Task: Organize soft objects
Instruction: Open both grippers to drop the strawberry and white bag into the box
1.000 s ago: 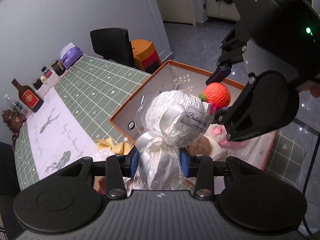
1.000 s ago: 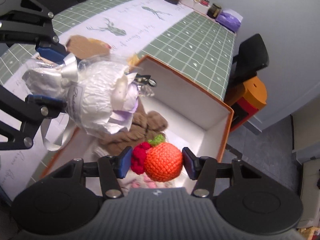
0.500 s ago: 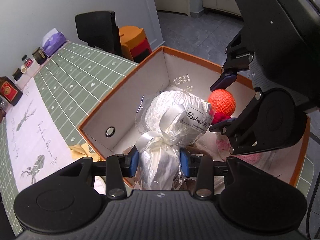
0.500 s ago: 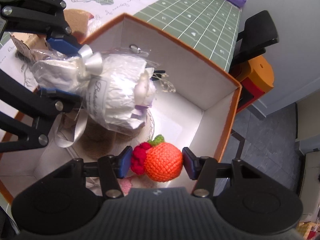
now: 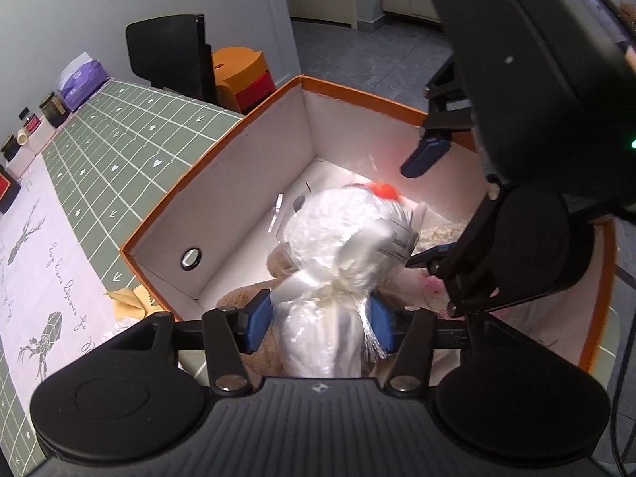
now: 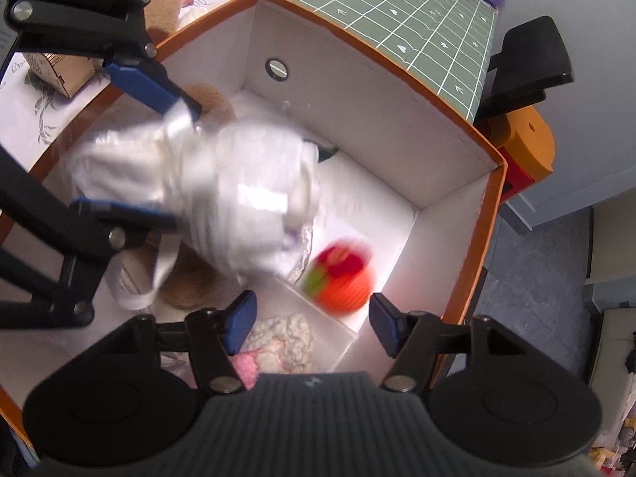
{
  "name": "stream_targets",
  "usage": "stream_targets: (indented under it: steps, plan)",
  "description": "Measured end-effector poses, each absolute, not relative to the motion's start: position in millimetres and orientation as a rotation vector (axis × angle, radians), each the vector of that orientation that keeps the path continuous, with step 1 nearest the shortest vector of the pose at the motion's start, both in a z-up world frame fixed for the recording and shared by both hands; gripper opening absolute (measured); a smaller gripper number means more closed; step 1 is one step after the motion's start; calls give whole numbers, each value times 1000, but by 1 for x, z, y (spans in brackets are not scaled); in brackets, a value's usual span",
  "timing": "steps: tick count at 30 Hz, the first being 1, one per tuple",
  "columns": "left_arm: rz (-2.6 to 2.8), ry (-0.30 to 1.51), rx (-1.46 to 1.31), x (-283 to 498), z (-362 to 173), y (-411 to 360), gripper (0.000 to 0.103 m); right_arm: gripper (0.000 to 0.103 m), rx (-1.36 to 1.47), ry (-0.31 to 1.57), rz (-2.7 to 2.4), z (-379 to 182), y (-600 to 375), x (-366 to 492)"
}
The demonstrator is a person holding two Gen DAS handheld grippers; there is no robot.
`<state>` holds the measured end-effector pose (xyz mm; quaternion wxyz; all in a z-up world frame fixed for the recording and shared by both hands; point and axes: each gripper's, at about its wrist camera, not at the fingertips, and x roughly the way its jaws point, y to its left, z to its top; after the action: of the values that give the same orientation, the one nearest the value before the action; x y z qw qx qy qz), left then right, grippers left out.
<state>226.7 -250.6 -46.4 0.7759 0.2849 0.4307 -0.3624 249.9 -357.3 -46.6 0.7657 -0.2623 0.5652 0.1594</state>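
An orange-rimmed box with white walls (image 5: 254,183) (image 6: 357,91) fills both views. My left gripper (image 5: 320,324) (image 6: 131,145) hangs inside it, its jaws opening. The white cellophane-wrapped bundle with a ribbon (image 5: 346,238) (image 6: 238,198) is between the blue pads, blurred and slipping free. My right gripper (image 6: 312,322) (image 5: 429,204) is also opening. The orange crocheted ball with red and green trim (image 6: 342,278) (image 5: 383,190) is blurred below and beyond its pads, clear of them, near the box's corner.
A brown plush (image 6: 190,282) and a pink-and-white fluffy piece (image 6: 282,342) lie in the box. The box stands on a green checked tablecloth (image 5: 119,147). A small wooden box (image 6: 59,71), jars (image 5: 51,105), a black chair (image 5: 171,55) and an orange stool (image 5: 238,67) are around.
Both grippers sank into the box. Their jaws have widened: the orange ball has left the right pads and dropped, and the white bundle has come loose between the left pads.
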Motion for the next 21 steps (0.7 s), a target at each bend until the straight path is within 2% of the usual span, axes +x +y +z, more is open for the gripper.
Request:
stream_targets:
  steps: [2,12,21]
  plan:
    - [-806,932,597,222,-41,-248,67,67,-584,1225,346,-45,-355,246]
    - [-801,894,610,188,-8,-230,67,69,-639,1197,332,-17,-345,223]
    - [-736,833,572,157,23,-176,68,69,-608,1060,359,26,-320,192]
